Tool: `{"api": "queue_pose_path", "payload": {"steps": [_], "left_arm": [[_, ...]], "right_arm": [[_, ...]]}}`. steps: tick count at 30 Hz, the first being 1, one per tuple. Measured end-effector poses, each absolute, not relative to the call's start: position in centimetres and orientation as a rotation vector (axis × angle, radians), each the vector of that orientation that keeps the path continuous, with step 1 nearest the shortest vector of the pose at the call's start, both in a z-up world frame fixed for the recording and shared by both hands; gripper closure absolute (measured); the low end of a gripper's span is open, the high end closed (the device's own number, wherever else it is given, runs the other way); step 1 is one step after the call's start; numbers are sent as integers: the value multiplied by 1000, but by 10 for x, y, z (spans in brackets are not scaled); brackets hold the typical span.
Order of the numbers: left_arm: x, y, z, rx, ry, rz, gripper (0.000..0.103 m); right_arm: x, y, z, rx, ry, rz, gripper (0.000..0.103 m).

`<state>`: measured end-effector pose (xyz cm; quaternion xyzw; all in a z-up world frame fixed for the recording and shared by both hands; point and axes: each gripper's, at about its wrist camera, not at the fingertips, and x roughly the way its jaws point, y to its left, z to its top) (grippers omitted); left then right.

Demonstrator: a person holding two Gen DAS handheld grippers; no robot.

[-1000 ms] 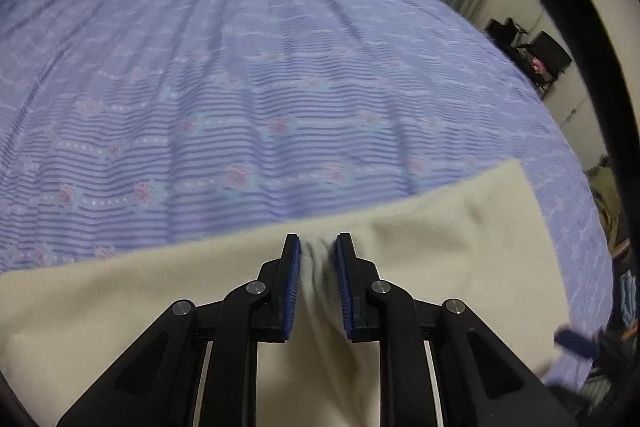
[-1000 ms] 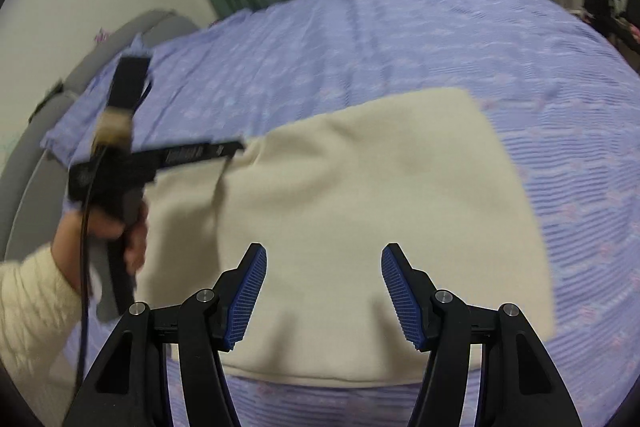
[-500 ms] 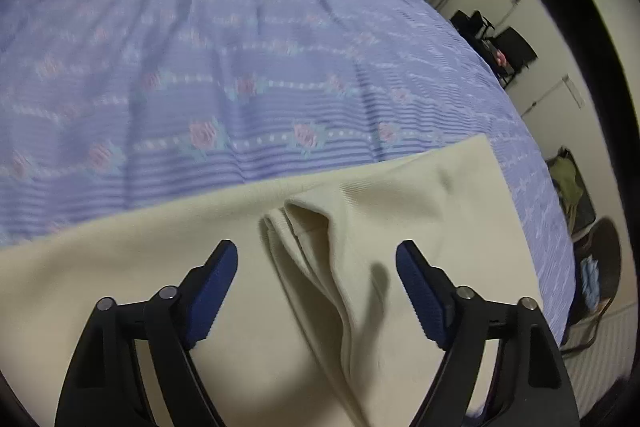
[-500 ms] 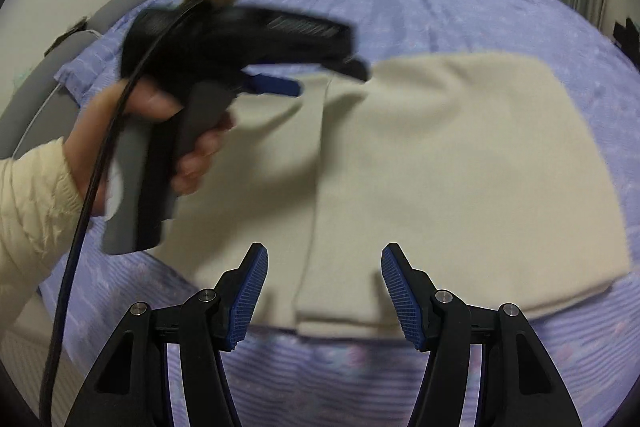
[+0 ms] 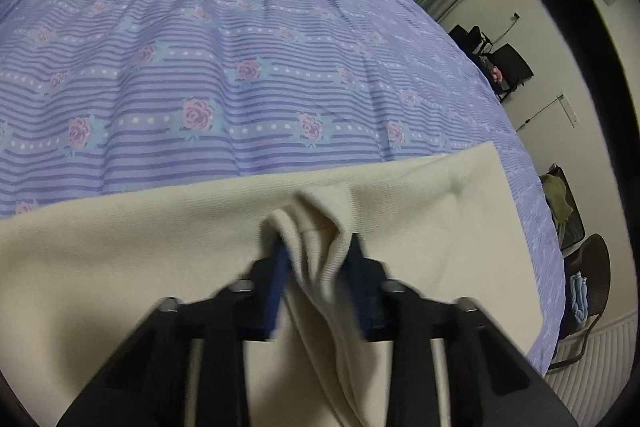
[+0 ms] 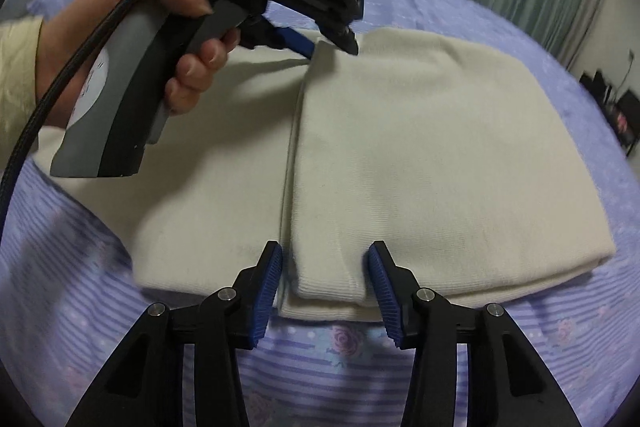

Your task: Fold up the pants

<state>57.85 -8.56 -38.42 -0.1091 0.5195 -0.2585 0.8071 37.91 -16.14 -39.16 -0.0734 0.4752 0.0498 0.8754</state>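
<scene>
Now the left gripper (image 5: 316, 263), just closing, pinches a raised fold of the cream pants (image 6: 420, 155); the right gripper (image 6: 325, 281), jaws closing, straddles their near edge unclamped.

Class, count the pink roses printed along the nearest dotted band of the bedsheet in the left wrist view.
4 clear roses: far left, centre-left, centre-right, right. Any further ones at the band's ends are too faint to count.

pants (image 6: 420, 155): matt cream knit | bedsheet (image 5: 240, 67): thin printed cloth

Black grippers (image 6: 325, 283), blue ribbed jaws; sleeve (image 6: 18, 67) seemingly cream.
</scene>
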Motion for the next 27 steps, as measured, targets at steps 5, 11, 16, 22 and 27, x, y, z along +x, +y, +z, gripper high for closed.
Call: {"api": "queue_pose_path", "payload": {"steps": [5, 11, 16, 22, 27], "left_arm": [[577, -74, -364, -276, 1052, -577, 87], [585, -56, -342, -229, 1009, -565, 87], [596, -49, -374, -213, 1100, -512, 81], [580, -50, -364, -40, 1036, -408, 43], [538, -7, -329, 31, 943, -278, 33]], "right_arm": [[387, -157, -373, -156, 995, 117, 85], [386, -146, -333, -51, 960, 163, 85], [399, -136, -364, -52, 1033, 181, 85], [391, -141, -361, -56, 1060, 221, 49], [376, -131, -326, -27, 1041, 350, 49]]}}
